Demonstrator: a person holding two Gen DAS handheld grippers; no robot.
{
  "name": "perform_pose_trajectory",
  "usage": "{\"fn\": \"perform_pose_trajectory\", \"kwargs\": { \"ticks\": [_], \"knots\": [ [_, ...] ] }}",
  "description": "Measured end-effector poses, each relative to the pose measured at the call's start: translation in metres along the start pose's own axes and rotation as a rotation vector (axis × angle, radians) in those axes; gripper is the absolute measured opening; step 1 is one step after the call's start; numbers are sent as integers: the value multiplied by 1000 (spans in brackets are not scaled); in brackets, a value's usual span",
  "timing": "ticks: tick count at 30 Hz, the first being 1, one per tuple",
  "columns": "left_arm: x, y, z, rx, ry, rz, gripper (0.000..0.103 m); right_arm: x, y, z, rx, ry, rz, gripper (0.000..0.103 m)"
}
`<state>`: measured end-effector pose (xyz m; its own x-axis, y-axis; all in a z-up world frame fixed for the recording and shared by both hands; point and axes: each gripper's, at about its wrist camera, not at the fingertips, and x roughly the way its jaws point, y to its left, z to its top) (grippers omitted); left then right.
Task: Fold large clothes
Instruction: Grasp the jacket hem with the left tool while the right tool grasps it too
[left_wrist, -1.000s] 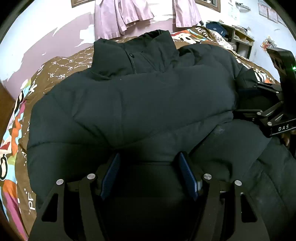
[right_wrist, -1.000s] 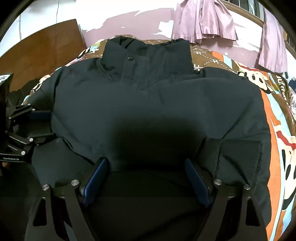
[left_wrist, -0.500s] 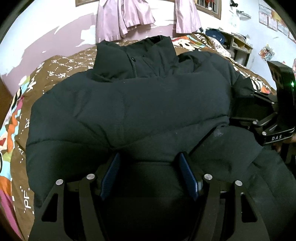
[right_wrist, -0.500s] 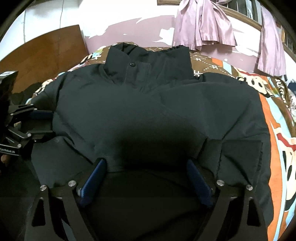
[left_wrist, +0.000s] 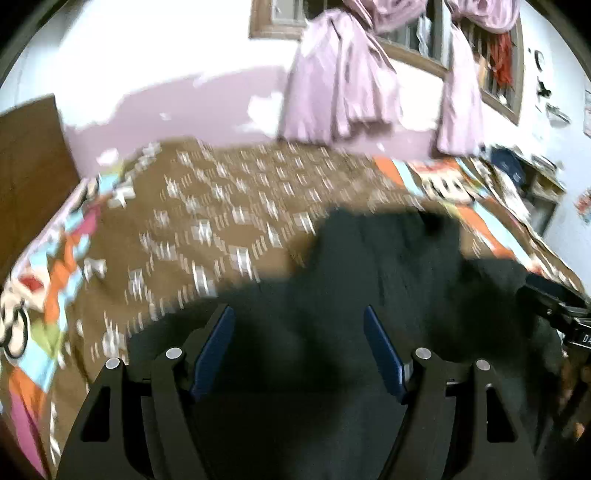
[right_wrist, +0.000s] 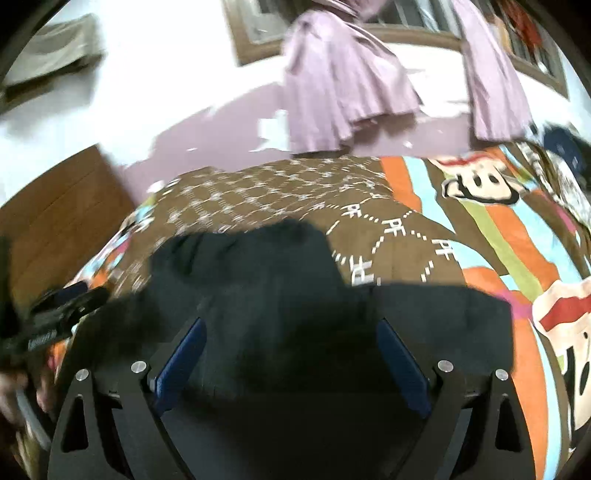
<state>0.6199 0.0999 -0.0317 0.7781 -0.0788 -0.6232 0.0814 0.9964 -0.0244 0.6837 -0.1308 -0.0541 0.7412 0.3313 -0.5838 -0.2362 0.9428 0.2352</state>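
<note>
Black jacket (left_wrist: 388, 295) bunched on bed (left_wrist: 221, 221) ahead of both grippers, long axis across; left gripper (left_wrist: 299, 350) and right gripper (right_wrist: 291, 354) fingers spread, fabric between, grip uncertain.

Your two wrist views sit close over the black jacket (left_wrist: 388, 280), facing 12 o'clock, sharing the bedspread (right_wrist: 424, 236), curtains (left_wrist: 340, 81).

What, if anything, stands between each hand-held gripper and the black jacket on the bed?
Nothing visible does. The black jacket lies directly between the open fingers of the left hand-held gripper and likewise the right hand-held gripper, on the patterned bedspread.
</note>
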Motion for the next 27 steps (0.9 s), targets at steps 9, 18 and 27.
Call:
{"fn": "perform_pose_trajectory", "kwargs": {
  "ticks": [9,18,27],
  "knots": [
    [49,13,33,-171,20,6,54,65,-20,35,168,50,-47,30],
    [39,10,38,-178,69,-92,2,27,-29,10,115,63,55,12],
    [-3,21,-17,-112,145,-109,1,-27,-25,-44,-98,81,76,7]
  ]
}}
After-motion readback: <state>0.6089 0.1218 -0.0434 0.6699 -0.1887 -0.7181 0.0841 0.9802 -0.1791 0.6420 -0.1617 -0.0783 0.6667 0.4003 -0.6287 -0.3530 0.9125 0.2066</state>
